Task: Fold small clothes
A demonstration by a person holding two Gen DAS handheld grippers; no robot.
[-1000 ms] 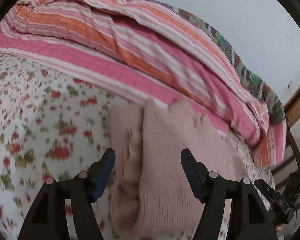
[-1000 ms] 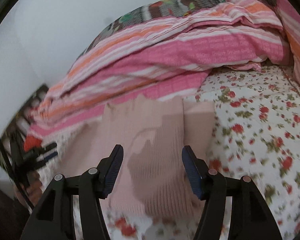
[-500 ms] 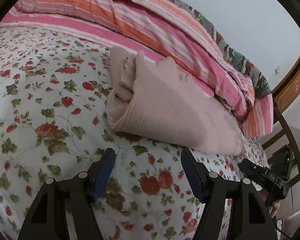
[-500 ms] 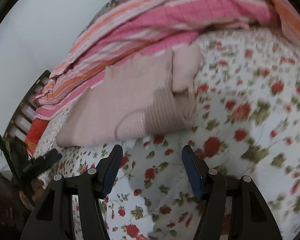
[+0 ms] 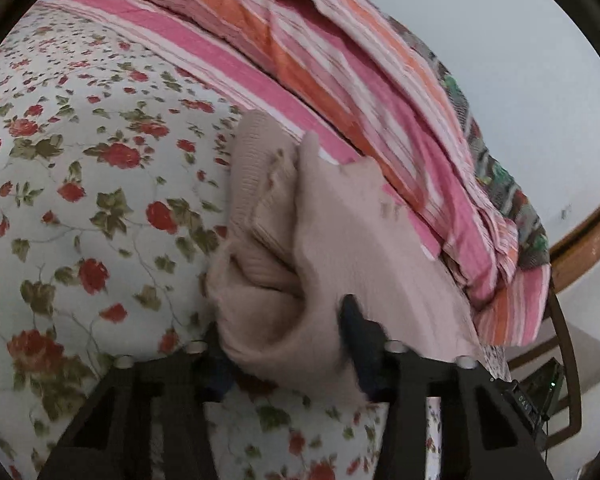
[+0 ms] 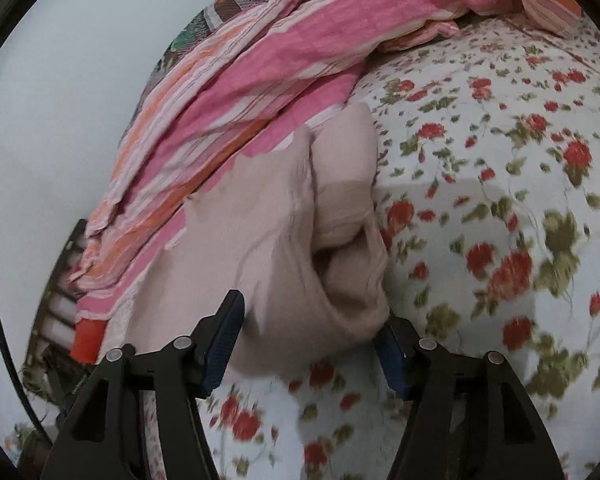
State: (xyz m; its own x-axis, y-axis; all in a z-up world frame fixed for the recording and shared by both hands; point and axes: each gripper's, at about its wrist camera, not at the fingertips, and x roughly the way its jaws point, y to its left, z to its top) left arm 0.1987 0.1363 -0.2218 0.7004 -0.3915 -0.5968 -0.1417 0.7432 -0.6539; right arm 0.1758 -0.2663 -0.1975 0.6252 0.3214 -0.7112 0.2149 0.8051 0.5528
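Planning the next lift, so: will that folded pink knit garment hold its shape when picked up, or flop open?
The pink knit garment is likely floppy: its folded layers already bulge and sag between the left tool fingers. The ribbed knit probably grips rather than slips. Lifted by one edge, loose folds may well open.

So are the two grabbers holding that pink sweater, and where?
Both grippers, left and right, straddle the folded pink sweater's near edge with jaws wide; a firm hold cannot be told.
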